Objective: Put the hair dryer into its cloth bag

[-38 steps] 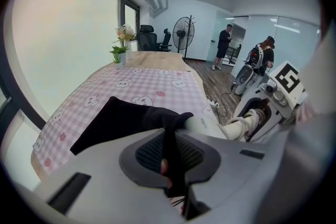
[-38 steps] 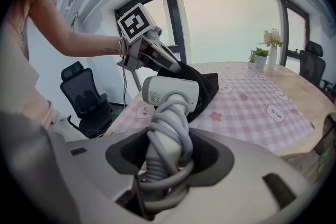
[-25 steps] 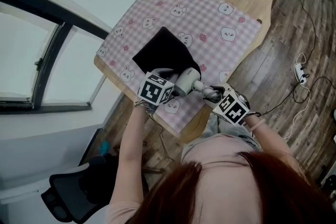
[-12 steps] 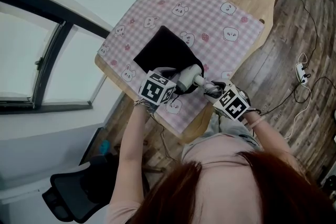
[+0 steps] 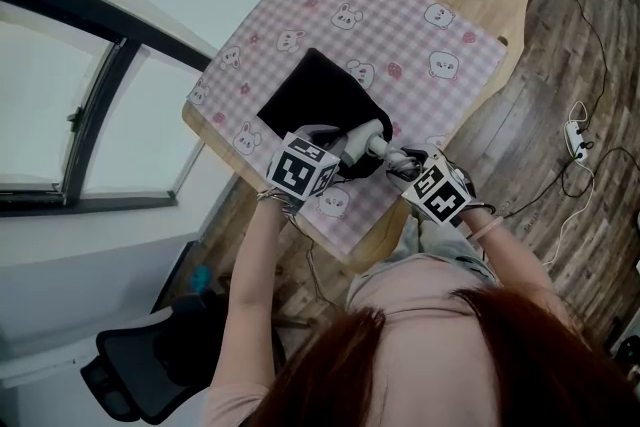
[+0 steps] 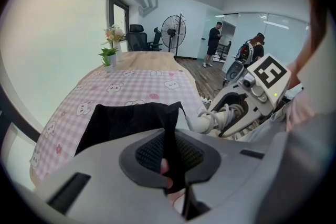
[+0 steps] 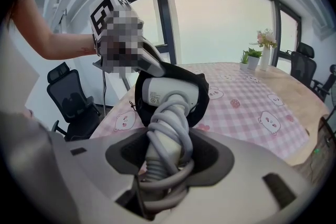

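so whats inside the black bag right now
The hair dryer head sits in the bag mouth, its cord-wrapped handle sticking out in the right gripper. The cloth hides anything deeper.

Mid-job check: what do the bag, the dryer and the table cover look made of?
Cloth bag: soft matte black fabric; it folds limply.
Hair dryer: smooth white plastic, slight sheen; its cord looks rubbery grey.
Table cover: pink checked, cloth or vinyl, can't tell which.
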`<state>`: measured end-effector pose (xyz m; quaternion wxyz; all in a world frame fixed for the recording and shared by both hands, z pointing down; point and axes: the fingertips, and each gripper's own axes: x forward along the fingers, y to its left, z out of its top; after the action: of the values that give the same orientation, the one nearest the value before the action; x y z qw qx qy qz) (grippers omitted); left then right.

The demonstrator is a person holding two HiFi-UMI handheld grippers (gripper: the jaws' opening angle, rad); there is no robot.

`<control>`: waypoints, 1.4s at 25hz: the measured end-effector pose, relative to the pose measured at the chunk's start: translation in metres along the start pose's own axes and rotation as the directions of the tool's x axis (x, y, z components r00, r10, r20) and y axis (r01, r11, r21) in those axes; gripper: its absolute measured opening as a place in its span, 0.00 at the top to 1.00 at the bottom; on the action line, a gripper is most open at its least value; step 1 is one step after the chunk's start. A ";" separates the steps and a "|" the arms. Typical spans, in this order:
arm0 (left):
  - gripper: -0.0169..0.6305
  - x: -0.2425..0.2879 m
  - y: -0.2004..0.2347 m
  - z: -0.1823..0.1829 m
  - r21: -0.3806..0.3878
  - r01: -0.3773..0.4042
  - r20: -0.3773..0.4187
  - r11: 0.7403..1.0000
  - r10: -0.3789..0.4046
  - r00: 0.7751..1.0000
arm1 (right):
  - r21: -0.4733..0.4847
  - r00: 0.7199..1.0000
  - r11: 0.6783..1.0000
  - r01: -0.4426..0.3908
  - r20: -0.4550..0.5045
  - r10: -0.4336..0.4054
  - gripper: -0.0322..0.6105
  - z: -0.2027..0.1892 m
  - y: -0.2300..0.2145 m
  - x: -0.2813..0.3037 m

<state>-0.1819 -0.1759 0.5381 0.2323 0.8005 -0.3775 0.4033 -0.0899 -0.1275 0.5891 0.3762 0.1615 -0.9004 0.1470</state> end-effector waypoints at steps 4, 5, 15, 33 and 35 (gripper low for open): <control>0.92 -0.002 0.001 0.002 -0.003 -0.003 0.008 1.000 0.003 1.000 | -0.007 1.000 1.000 0.008 -0.007 -0.008 0.61 0.004 0.000 0.005; 0.92 -0.002 0.001 0.002 -0.003 -0.004 0.010 1.000 0.004 1.000 | -0.009 1.000 1.000 0.011 -0.008 -0.011 0.61 0.005 0.000 0.006; 0.92 -0.005 0.001 0.008 -0.014 -0.010 0.037 1.000 0.010 0.999 | -0.020 0.999 0.999 0.029 -0.021 -0.030 0.61 0.018 -0.001 0.016; 0.92 -0.007 -0.002 0.012 -0.018 -0.007 0.059 1.000 0.008 0.998 | 0.018 0.998 0.999 0.041 -0.037 -0.041 0.61 0.032 -0.003 0.040; 0.92 -0.007 -0.003 0.012 -0.017 -0.006 0.061 1.000 0.007 0.998 | 0.021 0.998 0.999 0.044 -0.035 -0.043 0.61 0.033 -0.003 0.042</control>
<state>-0.1768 -0.1797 0.5252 0.2260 0.8094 -0.3903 0.3762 -0.1379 -0.1509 0.5978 0.3928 0.1827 -0.8885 0.1515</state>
